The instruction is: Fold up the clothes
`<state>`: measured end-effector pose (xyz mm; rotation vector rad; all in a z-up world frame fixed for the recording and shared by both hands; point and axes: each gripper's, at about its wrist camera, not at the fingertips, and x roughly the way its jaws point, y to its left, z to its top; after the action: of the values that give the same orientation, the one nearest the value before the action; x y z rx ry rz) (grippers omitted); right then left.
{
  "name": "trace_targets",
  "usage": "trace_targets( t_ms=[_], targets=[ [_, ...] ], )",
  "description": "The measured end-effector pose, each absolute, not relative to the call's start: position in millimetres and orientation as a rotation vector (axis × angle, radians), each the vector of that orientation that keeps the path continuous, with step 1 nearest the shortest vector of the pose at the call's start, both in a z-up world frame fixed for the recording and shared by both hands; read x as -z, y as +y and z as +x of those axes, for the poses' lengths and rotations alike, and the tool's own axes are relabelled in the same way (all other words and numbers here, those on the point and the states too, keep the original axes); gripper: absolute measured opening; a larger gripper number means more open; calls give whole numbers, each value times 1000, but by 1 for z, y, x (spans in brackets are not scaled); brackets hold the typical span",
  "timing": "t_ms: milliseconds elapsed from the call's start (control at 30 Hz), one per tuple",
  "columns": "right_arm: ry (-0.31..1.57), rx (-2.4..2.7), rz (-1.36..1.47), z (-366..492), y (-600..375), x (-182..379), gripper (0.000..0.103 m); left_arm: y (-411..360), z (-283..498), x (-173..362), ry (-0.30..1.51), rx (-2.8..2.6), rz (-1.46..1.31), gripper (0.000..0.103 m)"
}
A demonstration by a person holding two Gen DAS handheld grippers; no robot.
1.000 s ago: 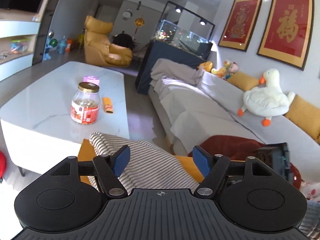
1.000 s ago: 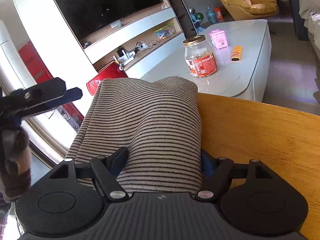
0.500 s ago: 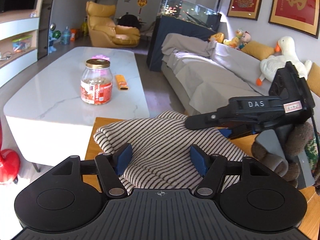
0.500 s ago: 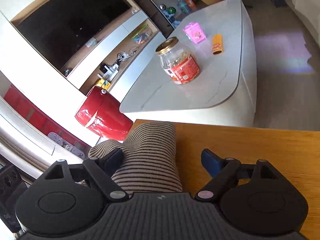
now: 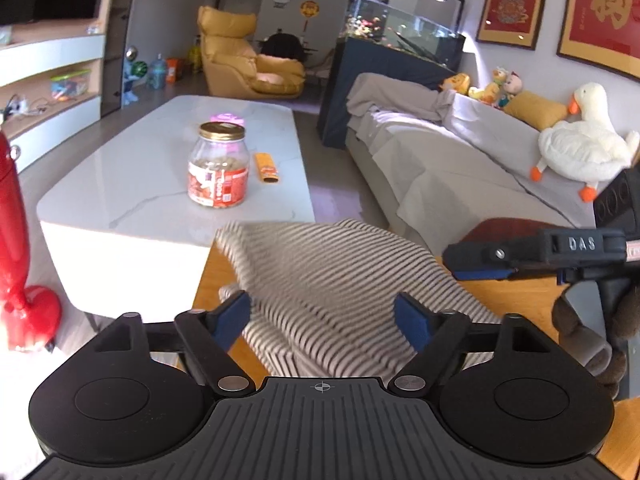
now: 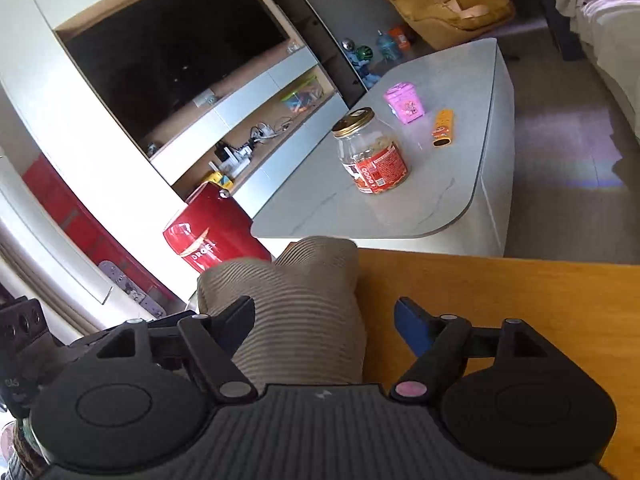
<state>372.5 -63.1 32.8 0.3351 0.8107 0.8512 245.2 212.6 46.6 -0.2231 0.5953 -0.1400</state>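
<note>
the striped shirt (image 5: 340,280) lies bunched on the wooden worktop (image 6: 500,292), at its edge nearest the white coffee table (image 5: 152,168). the left gripper (image 5: 325,318) has its blue-padded fingers (image 5: 234,314) spread wide, one on either side of the striped cloth, which rises in a fold between them without being pinched. the right gripper (image 6: 324,320) also has its fingers wide apart; in its own view the shirt sits against the left finger and the right finger (image 6: 412,326) stands over bare wood, well clear of the cloth. from the left wrist view the right gripper (image 5: 480,262) shows side-on just beside the right edge of the shirt, with a gloved hand (image 5: 588,340) below it. on the coffee table stand a glass jar (image 5: 218,166) with a gold lid and red label, an orange packet (image 5: 266,166) beside it and a pink box (image 6: 404,102) behind. a grey sofa (image 5: 460,168) with a white plush goose (image 5: 580,144) runs along the right wall.
</note>
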Motion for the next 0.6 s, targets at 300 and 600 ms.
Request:
trace_targets(
  t_ms=[300,600],
  targets=[
    [833,-919,320,315,-72,-18,67,200,222,-14,685,264,-404,76],
    [822,-840,176,298,-66,-15,63,199,220,-6,690,233,-378,71]
  ],
)
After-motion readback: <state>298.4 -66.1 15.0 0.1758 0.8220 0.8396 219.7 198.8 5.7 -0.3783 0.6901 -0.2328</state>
